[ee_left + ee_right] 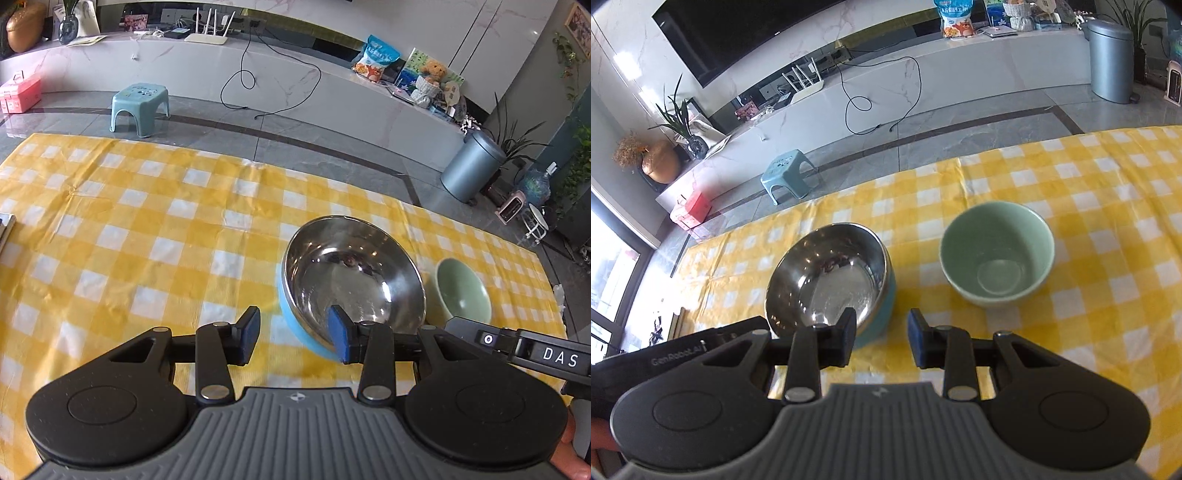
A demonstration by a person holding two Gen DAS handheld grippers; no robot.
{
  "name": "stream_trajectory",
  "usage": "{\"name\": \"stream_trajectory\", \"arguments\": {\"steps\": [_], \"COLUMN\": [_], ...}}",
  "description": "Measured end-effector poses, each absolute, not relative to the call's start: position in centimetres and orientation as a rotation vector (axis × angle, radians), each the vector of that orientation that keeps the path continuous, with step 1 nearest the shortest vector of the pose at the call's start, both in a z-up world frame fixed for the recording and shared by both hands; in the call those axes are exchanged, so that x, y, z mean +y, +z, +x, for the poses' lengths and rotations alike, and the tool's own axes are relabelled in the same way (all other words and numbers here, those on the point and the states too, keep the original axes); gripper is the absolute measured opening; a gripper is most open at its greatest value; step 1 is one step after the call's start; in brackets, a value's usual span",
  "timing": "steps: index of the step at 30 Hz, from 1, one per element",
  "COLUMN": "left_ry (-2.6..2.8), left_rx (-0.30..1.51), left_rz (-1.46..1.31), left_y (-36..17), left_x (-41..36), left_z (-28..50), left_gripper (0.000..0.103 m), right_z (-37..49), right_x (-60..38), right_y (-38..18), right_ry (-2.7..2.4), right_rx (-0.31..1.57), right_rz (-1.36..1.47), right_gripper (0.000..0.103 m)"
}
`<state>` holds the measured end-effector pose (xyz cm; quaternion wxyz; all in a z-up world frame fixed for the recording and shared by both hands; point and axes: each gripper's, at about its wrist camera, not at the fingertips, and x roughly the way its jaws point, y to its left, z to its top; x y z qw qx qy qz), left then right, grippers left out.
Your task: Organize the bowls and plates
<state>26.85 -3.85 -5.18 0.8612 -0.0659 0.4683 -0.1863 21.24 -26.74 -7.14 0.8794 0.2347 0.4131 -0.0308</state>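
A steel bowl with a light blue outer wall [351, 273] [827, 273] stands on the yellow checked tablecloth [147, 229]. Just to its right sits a pale green bowl [463, 291] [997, 254], upright and empty. My left gripper [295, 336] is open at the steel bowl's near rim; its right pad [340, 338] shows in front of the bowl's inside and its left pad is off to the side, neither pressing. My right gripper [881, 339] is open with only cloth and the steel bowl's wall edge in its gap. The green bowl lies just beyond it, to the right.
The other gripper's black body juts in at the frame edge in each view [517, 347] [683, 354]. A flat object's edge [5, 229] lies at the table's left. Beyond the far table edge are a teal stool [140, 107] and a grey bin [469, 166].
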Motion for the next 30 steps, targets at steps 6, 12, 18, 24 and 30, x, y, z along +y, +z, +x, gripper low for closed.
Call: {"name": "stream_trajectory", "arguments": {"steps": [6, 12, 18, 24, 30], "left_ry": [-0.373, -0.369, -0.355, -0.347, -0.357], "left_rx": [0.996, 1.005, 1.007, 1.004, 0.973], "left_rz": [-0.138, -0.099, -0.072, -0.059, -0.061], "left_y": [-6.0, -6.7, -7.2, -7.1, -5.6], "left_x": [-4.6, -5.8, -6.4, -6.4, -5.9], "left_z": [28.6, 29.6, 29.9, 29.7, 28.3], "left_gripper": [0.043, 0.032, 0.017, 0.010, 0.010], "right_z": [24.0, 25.4, 26.0, 26.0, 24.9], "right_x": [-26.3, -26.3, -26.4, -26.7, -26.4], "right_y": [-8.5, -9.7, -10.0, -10.3, -9.1], "right_ry": [-0.072, -0.076, -0.091, -0.108, -0.107], "right_rx": [0.890, 0.910, 0.914, 0.920, 0.897], "right_rz": [0.497, 0.500, 0.501, 0.504, 0.478], "right_gripper": [0.026, 0.025, 0.018, 0.009, 0.008]}}
